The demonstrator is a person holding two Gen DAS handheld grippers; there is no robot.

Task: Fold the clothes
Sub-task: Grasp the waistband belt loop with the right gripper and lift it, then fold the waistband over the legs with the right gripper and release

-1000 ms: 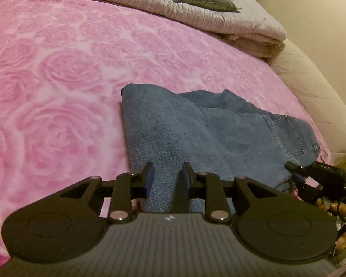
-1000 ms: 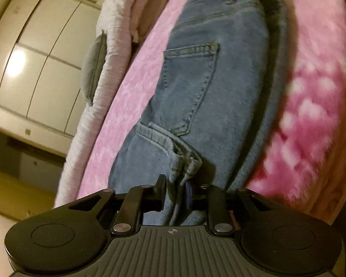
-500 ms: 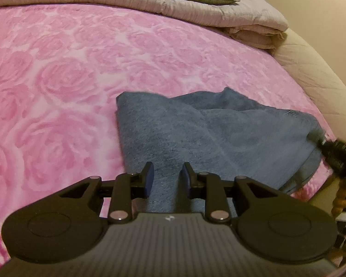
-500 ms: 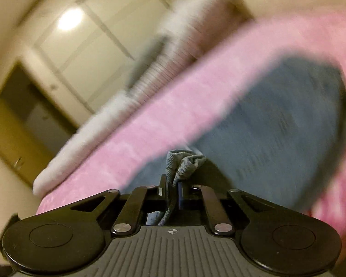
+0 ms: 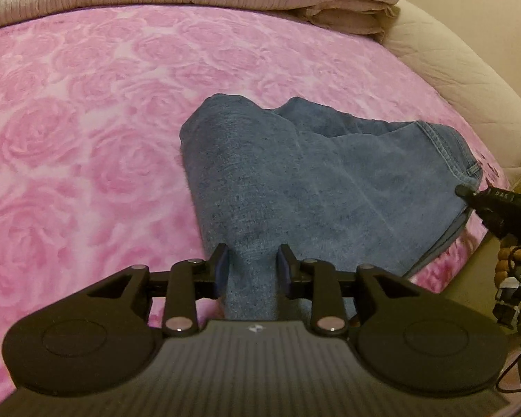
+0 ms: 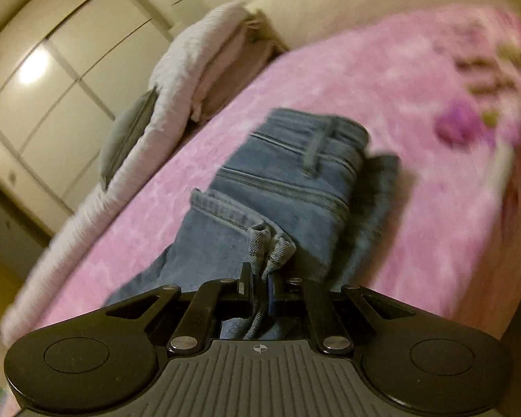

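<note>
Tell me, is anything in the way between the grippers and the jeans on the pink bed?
No. The right gripper is already shut on a bunched edge of the jeans. The left gripper is opening with denim between its fingers. Nothing else visible lies on them.

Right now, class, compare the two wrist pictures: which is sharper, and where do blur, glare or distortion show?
Left wrist view: sharp, the jeans clear; fisheye bends the pink blanket. Right wrist view: motion blur smears the blanket's far edge; a lamp's glare sits on the wardrobe doors.
</note>
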